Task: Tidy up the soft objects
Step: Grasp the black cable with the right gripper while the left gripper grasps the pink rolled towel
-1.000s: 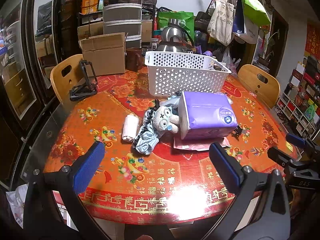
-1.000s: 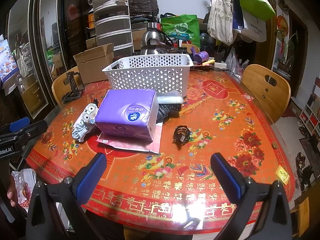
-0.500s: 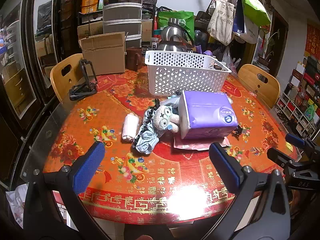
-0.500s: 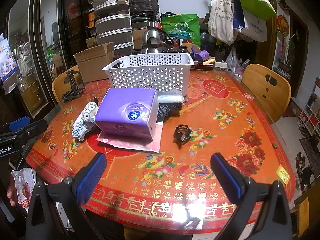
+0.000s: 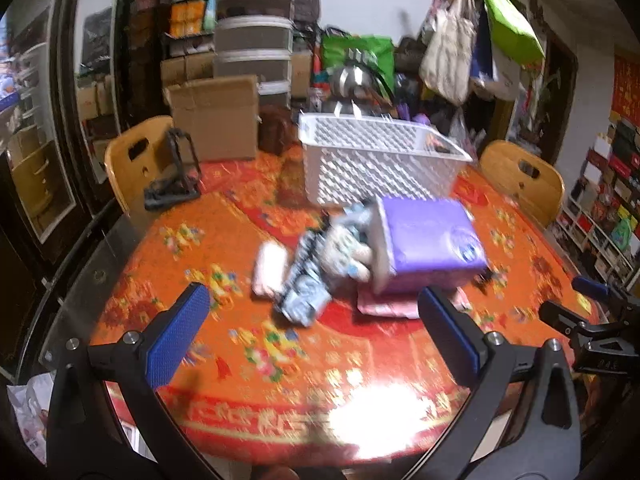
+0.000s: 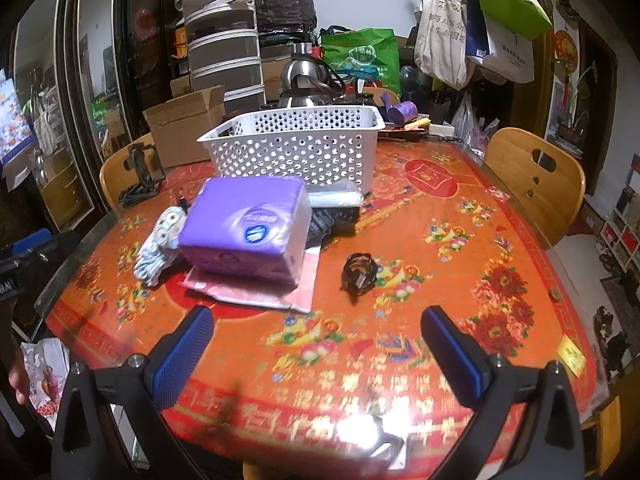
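In the left wrist view, which is blurred, the left gripper (image 5: 314, 330) is hovering above the near edge of the round table (image 5: 168, 248) with its blue-padded jaws standing wide apart and gripping nothing. Beyond it, the purple tissue pack (image 5: 430, 244) is lying on a pink packet (image 5: 384, 306), with the plush toy (image 5: 342, 246) and a grey-blue cloth (image 5: 304, 296) just to its left and a pale roll (image 5: 270, 270) further left. The white basket (image 5: 380, 160) is standing at the far side. The right gripper (image 5: 592, 320) is showing at the right edge. In the right wrist view, the right gripper (image 6: 316, 344) is likewise hanging spread wide and empty over the near rim, while the tissue pack (image 6: 250, 232) is sitting left of centre, the plush toy (image 6: 160, 240) touching its left side, a dark coiled band (image 6: 358, 272) lying to its right, and the basket (image 6: 296, 146) standing behind it.
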Motion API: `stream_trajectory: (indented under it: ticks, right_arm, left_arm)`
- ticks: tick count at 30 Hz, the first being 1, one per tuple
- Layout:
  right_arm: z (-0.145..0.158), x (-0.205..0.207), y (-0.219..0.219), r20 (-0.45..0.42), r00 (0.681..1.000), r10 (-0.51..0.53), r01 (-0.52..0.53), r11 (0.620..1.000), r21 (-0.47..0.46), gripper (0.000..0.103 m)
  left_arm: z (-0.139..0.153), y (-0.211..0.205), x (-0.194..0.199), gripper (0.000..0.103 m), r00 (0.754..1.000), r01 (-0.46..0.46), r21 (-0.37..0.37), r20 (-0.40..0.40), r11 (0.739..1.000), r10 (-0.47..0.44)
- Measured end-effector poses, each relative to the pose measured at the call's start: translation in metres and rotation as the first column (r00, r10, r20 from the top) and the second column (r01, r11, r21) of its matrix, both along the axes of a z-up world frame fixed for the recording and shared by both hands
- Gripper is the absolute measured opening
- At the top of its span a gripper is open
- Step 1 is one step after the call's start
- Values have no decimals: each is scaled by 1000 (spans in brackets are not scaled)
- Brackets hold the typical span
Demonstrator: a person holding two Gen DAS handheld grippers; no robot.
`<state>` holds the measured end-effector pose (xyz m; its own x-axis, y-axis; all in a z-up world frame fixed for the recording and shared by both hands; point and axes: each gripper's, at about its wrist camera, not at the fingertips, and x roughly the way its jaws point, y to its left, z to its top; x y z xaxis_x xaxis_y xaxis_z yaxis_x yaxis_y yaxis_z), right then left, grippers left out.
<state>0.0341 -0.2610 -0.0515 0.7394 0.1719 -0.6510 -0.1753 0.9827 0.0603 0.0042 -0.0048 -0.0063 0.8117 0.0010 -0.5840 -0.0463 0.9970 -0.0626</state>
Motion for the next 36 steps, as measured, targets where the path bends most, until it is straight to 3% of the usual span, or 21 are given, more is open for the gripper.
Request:
stream_trajectory:
  ticks: [4, 9, 12, 16, 23, 27, 32, 36]
  right_arm:
    - [-30, 37, -23, -82, 994, -70, 71, 997, 7, 103]
    - [-56, 71, -33, -164, 983, -77, 80, 997, 14, 101]
    - [-60, 84, -31, -167, 984, -67, 69, 998, 5, 91]
    - [-66, 96, -26, -193, 981, -26, 33, 999, 33, 79]
    - [-74, 108, -20, -212, 977, -7, 12, 1000, 20, 60]
    - [-74, 112, -18, -204, 979, 2, 2, 1000, 17, 55]
    - [-75, 111, -18, -192, 981, 4, -3, 1000, 8, 50]
    - [-76, 107, -16, -182, 983, 8, -8, 1000, 0, 42]
  left_arm:
    - [-10, 22, 15, 103, 999, -31, -25, 12, 999, 32]
    - [-46, 67, 63, 103, 990, -61, -53, -132, 997, 54]
    - [-61, 91, 82, 103, 983, -57, -119, -178, 991, 35]
    - [-78, 97, 101, 101, 977, -37, -98, -212, 994, 16]
    - [-99, 99, 131, 81, 969, -24, -101, -246, 995, -2]
    - [-109, 92, 149, 69, 963, -11, -80, -270, 997, -11]
    - [-118, 87, 161, 49, 955, -2, -107, -295, 994, -30]
    - [-121, 78, 168, 42, 952, 20, -80, -302, 997, -44]
